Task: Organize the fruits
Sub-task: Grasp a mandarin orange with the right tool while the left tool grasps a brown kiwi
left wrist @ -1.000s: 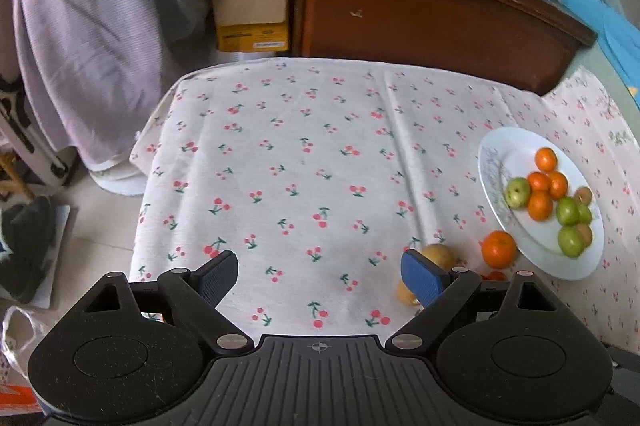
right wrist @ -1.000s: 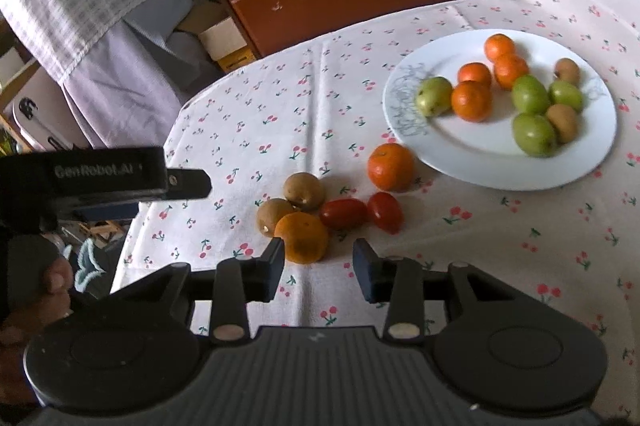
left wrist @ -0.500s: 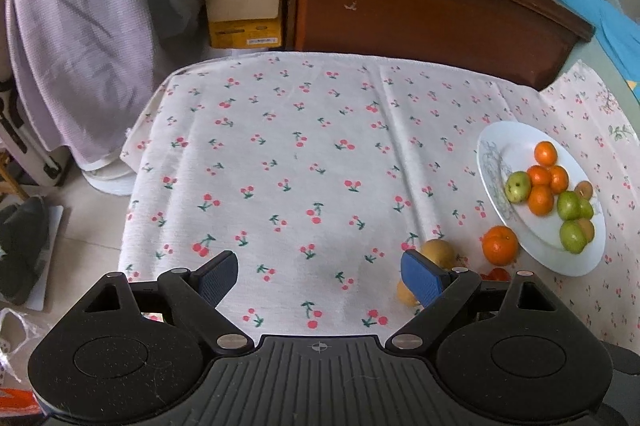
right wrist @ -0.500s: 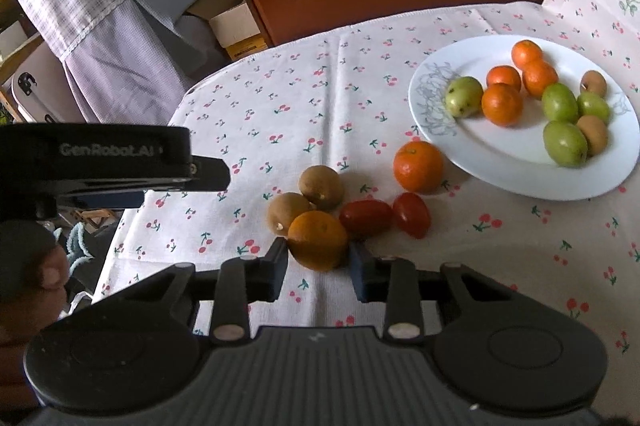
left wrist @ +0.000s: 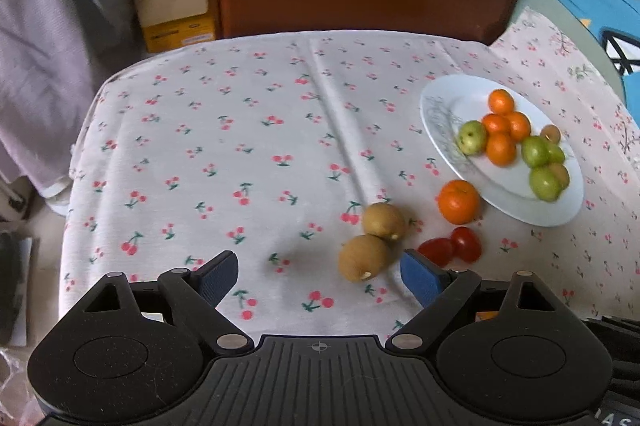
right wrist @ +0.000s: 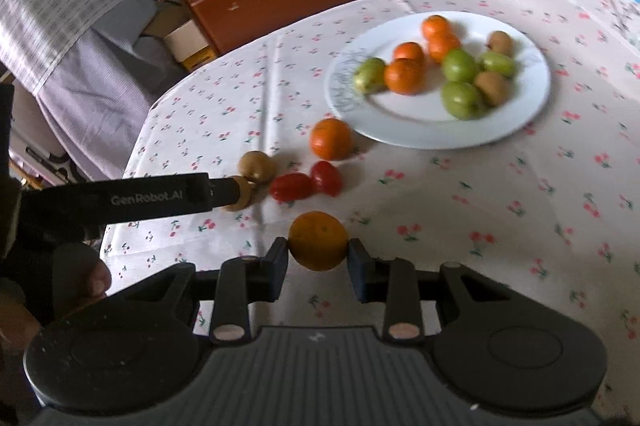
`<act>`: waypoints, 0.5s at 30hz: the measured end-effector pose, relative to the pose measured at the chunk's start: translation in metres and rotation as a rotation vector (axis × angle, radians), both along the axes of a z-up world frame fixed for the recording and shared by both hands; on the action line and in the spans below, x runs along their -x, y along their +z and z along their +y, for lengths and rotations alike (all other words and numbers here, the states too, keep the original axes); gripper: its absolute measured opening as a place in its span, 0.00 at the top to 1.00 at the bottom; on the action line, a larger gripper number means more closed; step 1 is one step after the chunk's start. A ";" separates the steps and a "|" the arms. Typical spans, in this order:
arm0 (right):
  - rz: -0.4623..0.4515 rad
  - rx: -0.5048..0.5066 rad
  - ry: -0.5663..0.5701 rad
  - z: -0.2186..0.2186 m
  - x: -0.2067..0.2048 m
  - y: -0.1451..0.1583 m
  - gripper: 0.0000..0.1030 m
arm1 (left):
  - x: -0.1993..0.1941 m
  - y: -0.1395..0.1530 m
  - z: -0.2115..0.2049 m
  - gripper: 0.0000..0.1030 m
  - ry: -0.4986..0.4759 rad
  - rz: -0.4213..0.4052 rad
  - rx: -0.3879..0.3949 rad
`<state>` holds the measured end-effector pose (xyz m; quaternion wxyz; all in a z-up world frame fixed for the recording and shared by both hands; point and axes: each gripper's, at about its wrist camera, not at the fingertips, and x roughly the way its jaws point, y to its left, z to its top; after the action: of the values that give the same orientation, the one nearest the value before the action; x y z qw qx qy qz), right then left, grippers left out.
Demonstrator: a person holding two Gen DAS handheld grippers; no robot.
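Right gripper (right wrist: 318,258) clamped on a tangerine (right wrist: 318,240), pads pressing both sides (lifted just clear of the cherry-print cloth (right wrist: 460,218)). Left gripper (left wrist: 318,276) spread wide, empty, hovering by two kiwis (left wrist: 366,256). Loose orange (left wrist: 459,201) and two tomatoes (left wrist: 452,248) lying just beside the white plate (left wrist: 448,102) of fruit.

Left claw (left wrist: 316,280) angled down, jaws wide apart – nothing between; right claw (right wrist: 318,258) just closed, pads pressing on load.
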<state>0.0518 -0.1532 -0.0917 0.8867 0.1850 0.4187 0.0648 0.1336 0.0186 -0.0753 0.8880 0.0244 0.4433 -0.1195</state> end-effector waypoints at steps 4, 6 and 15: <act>0.003 0.006 -0.011 -0.005 0.003 -0.002 0.69 | -0.001 -0.002 -0.005 0.23 -0.009 -0.032 -0.023; 0.013 0.000 -0.023 -0.008 0.002 -0.004 0.69 | -0.002 -0.002 -0.004 0.26 -0.014 -0.029 -0.006; 0.016 -0.019 -0.044 -0.010 0.000 -0.004 0.69 | -0.005 -0.012 -0.012 0.46 -0.040 -0.013 -0.004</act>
<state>0.0522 -0.1629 -0.0962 0.8828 0.2030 0.4209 0.0479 0.1389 0.0065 -0.0874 0.8883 0.0358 0.4371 -0.1363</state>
